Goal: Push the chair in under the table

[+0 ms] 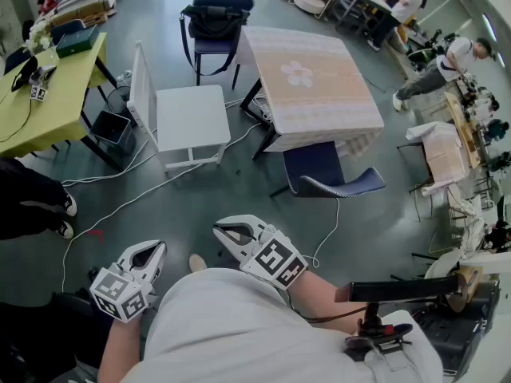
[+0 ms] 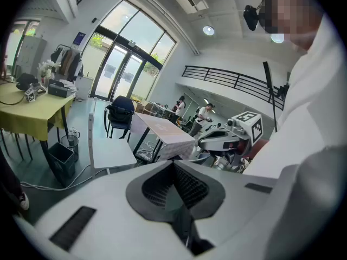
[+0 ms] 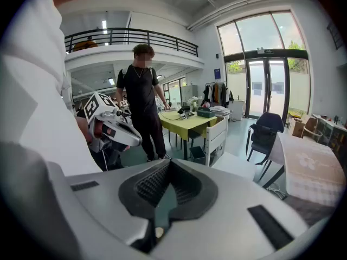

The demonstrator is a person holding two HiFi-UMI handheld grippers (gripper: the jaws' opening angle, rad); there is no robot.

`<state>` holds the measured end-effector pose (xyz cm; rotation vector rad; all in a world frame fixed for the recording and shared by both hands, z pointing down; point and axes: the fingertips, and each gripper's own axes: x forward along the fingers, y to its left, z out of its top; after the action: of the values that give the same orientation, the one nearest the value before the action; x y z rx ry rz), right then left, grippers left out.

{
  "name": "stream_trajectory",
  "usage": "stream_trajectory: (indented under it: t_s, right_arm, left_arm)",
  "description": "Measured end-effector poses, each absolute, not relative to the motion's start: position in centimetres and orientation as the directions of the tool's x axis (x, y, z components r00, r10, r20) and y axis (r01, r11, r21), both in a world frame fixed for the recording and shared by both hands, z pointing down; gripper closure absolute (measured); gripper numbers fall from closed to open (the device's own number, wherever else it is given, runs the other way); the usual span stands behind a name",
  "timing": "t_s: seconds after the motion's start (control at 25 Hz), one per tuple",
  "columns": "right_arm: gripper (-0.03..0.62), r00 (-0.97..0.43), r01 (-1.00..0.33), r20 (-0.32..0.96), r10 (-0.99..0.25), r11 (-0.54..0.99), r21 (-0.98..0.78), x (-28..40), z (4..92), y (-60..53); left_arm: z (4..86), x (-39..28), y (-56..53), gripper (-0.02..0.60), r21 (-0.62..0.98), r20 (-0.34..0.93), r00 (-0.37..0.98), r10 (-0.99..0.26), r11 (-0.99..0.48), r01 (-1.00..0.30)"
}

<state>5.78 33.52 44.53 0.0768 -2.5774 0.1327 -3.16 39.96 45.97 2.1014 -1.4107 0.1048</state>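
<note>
Both grippers are held close in front of the person's body, well short of any chair. The left hand-held gripper [image 1: 157,248] has its jaws pressed together with nothing between them, and the right hand-held gripper [image 1: 221,230] is the same, closed and empty. Three chairs stand round the cloth-covered bench [image 1: 315,86]. A blue chair [image 1: 331,178] at its near edge sits partly tucked under, and a dark chair [image 1: 217,10] stands at its far edge. The white chair [image 1: 192,122] is off the left edge, with its seat turned toward the bench and its back on the outer side. I take the white one for the job, since it stands furthest out, though that is my guess. To do it well, the person should first walk round behind the chair's back rather than reach across the seat. Closed jaws will serve for shoving. I would set both grippers on the top of the back, one toward each end, so the chair does not swing. Then push low and level, square to the bench's left edge. A white cable [image 1: 120,206] trails over the floor [image 1: 239,194] by the chair's legs and could snag or drag. The near bench leg also looks close to the seat's path, so aim between the legs and go slowly.
</note>
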Motion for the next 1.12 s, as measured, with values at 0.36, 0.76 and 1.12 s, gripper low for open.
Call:
stream_trajectory:
  t_s: [0.36,0.76,1.12]
  right_arm:
    - [0.580,-0.859,-0.066,0.511,-0.016,0.995,-0.080,5.7,44.6,29.2]
    - [0.579,-0.880,-0.088,0.474,-0.037,0.992,-0.087,7.0,44.4,19.7]
    - [0.453,-0.860,-0.229,0.485,-0.160,0.970,-0.086,5.5,46.1,12.9]
  left_arm:
    - [45.9,-3.0,35.4,0.571,0.421,0.382,0.403,-0.832,-0.232,-0.877]
    - [45.4,-5.0,25.5,0.570,0.359,0.431,0.358,-0.828,-0.206,-0.910]
    - [45.2,-14.1,16.6,0.531,0.304,0.440,0.285,-0.851,-0.157,-0.940]
